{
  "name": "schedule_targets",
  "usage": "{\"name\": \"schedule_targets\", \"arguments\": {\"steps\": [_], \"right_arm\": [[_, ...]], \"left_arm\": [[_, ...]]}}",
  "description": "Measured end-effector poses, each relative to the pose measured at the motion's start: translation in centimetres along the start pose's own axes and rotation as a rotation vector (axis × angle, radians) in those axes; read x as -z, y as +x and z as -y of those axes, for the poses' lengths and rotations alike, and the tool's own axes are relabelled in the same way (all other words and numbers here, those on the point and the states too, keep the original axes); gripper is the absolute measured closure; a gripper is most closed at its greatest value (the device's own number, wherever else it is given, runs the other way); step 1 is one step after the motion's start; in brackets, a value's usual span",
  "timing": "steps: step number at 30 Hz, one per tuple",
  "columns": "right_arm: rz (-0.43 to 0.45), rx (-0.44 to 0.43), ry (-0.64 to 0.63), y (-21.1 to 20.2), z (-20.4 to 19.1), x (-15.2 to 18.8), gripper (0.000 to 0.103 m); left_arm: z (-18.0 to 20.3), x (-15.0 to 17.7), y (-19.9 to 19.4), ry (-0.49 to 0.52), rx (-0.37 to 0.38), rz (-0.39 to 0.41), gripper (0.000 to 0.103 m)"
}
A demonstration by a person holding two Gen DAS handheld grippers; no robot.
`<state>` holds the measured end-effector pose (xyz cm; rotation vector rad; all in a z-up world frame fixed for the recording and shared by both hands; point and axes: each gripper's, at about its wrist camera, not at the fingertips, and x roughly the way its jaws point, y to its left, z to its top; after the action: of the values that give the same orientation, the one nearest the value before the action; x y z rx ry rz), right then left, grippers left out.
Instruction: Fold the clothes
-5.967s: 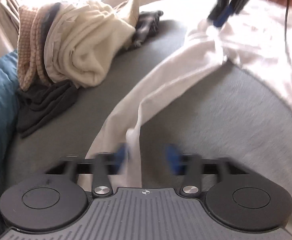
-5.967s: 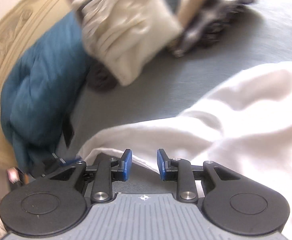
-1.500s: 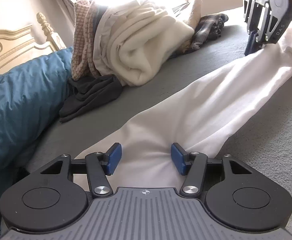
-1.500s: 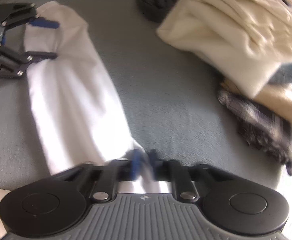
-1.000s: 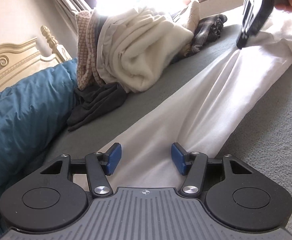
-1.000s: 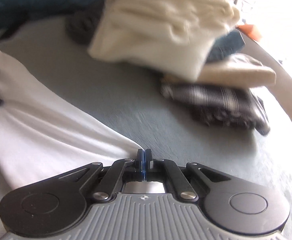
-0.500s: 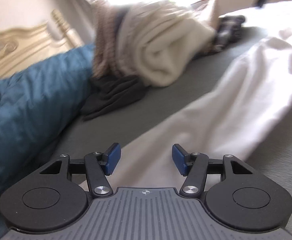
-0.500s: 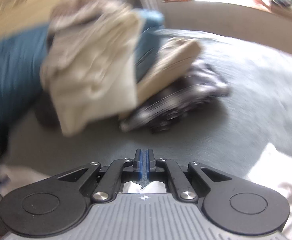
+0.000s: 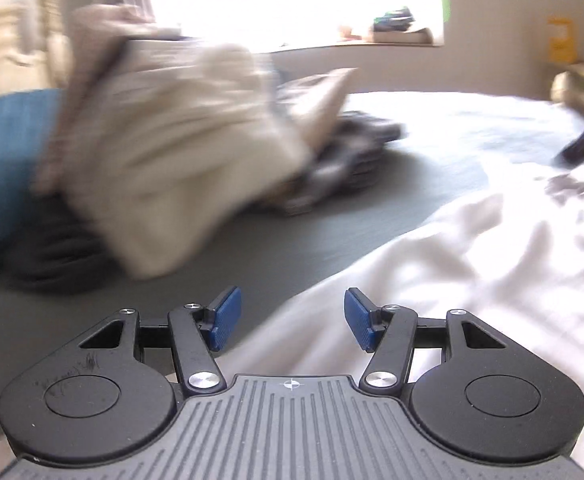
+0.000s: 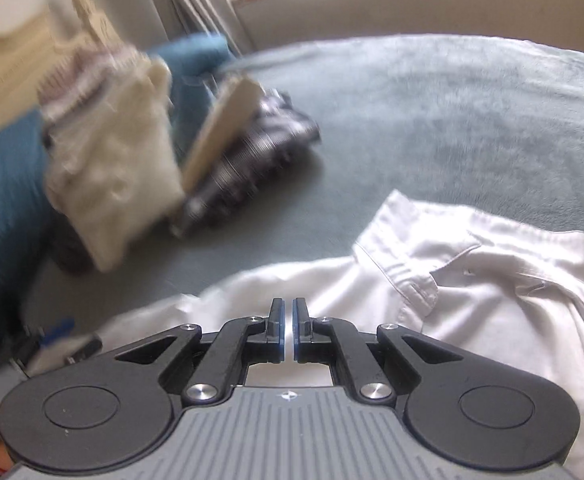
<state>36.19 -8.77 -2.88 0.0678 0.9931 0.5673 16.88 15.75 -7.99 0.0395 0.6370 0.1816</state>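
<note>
**Inspector:** Where does the white shirt (image 10: 491, 280) lie?

**Onlooker:** Spread on the grey bed cover (image 10: 431, 112), collar up and towards the window, body rumpled. It is well apart from the pile of other clothes (image 9: 180, 168) heaped by the blue duvet (image 9: 0, 152), presumably so the folding has room.

**Inspector:** Right gripper (image 10: 288, 330)?

**Onlooker:** Blue pads all but together, a thin slit between them. White cloth sits directly below the slit, but whether any is pinched I cannot tell. It hangs over the shirt's near edge, beside the collar.

**Inspector:** Left gripper (image 9: 290, 318)?

**Onlooker:** Jaws apart, nothing between the pads. It hovers above the shirt's edge where white meets grey, clear of the fabric. The view is blurred.

**Inspector:** Assessment?

**Onlooker:** I judge one fold laid and both tools seeking the next edge; the shirt is far from a tidy packet
</note>
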Motion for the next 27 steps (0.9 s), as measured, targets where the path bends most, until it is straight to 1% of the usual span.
{"name": "schedule_targets", "arguments": {"steps": [2, 4, 6, 7, 9, 11, 12, 15, 18, 19, 21, 22, 24, 27], "right_arm": [[0.006, 0.052, -0.035, 2.5, 0.2, 0.4, 0.1], [0.001, 0.095, -0.047, 5.0, 0.7, 0.7, 0.1], [-0.014, 0.168, -0.064, 7.1, 1.3, 1.1, 0.1], [-0.015, 0.178, -0.037, 7.6, 1.9, 1.3, 0.1], [0.002, 0.149, 0.04, 7.5, 3.0, 1.5, 0.1], [0.004, 0.132, 0.06, 6.9, 3.4, 1.3, 0.1], [0.006, 0.121, 0.075, 6.5, 3.7, 1.2, 0.1], [0.022, 0.075, 0.147, 4.8, 4.8, 0.8, 0.099], [0.065, 0.014, 0.263, 1.4, 6.7, 0.4, 0.099], [0.077, 0.003, 0.288, 0.0, 7.3, 0.5, 0.099], [0.088, -0.001, 0.323, -2.9, 8.6, 1.0, 0.099], [0.093, -0.002, 0.34, -4.5, 9.3, 1.4, 0.099], [0.098, 0.01, 0.375, -7.7, 10.8, 2.4, 0.099], [0.132, 0.049, 0.433, -12.8, 13.4, 4.7, 0.097]], "left_arm": [[2.0, -0.6, 1.9, 0.01, 0.013, -0.025, 0.046], [3.4, -0.6, 3.5, 0.031, -0.033, -0.044, 0.046], [4.1, -0.1, 5.3, 0.047, -0.089, -0.104, 0.045], [4.0, 0.1, 5.4, 0.033, -0.098, -0.104, 0.045], [3.7, 0.3, 5.6, 0.004, -0.117, -0.103, 0.041], [3.6, -0.2, 5.2, -0.025, -0.151, -0.104, 0.041], [3.4, -0.6, 4.9, -0.047, -0.154, -0.093, 0.042], [2.9, -1.6, 4.0, -0.098, -0.144, -0.055, 0.042], [3.7, -2.9, 4.3, -0.093, -0.094, -0.021, 0.042], [4.5, -3.4, 4.6, -0.077, -0.072, -0.02, 0.042], [6.1, -4.3, 5.2, -0.042, -0.027, -0.023, 0.041], [7.2, -4.8, 5.7, -0.016, -0.008, -0.037, 0.041], [8.9, -5.4, 6.6, -0.002, -0.003, -0.065, 0.041], [10.1, -6.2, 7.2, -0.046, 0.012, -0.098, 0.041]]}}
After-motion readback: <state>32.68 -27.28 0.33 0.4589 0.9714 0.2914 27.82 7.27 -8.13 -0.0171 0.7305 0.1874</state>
